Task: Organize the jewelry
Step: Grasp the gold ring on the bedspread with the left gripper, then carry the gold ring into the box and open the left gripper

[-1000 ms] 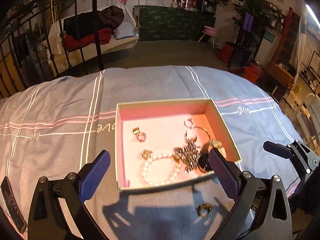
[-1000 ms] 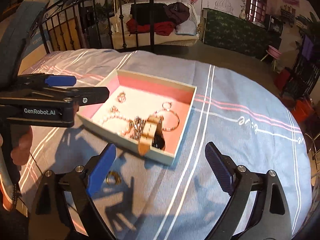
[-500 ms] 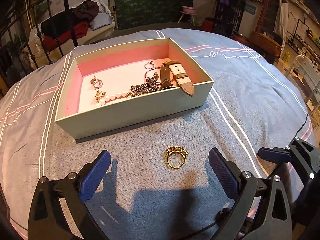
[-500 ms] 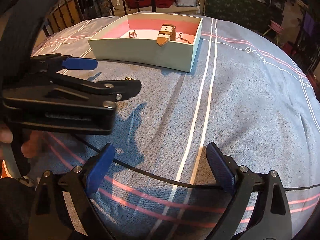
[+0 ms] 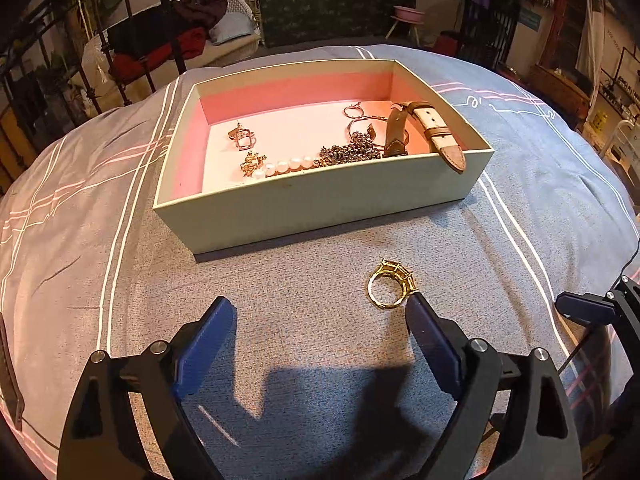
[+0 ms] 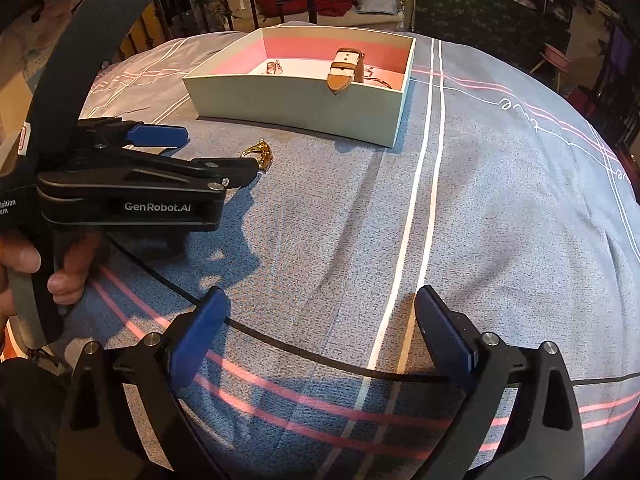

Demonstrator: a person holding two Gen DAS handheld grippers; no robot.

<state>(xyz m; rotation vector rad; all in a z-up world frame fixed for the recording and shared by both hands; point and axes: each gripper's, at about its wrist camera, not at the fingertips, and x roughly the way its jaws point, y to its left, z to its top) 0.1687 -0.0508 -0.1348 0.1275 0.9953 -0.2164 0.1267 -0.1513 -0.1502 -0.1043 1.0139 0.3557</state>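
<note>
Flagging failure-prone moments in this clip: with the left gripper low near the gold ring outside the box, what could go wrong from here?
1. The gold ring lies off-centre, by the right finger of the open left gripper; closing now may nudge it away instead of pinching it.
2. It rests on the soft bedspread, so it could tip or sink when pressed.
3. The watch strap overhangs the box wall and could catch a later drop-in.

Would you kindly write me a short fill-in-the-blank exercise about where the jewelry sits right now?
1. The gold ring lies on the bedspread, ____ the box.
2. The watch strap hangs over the box's ____.
3. The left tongs are ____ and hold nothing.
4. The pearl bracelet lies ____ the box.

Missing words: outside; rim; open; inside
</note>
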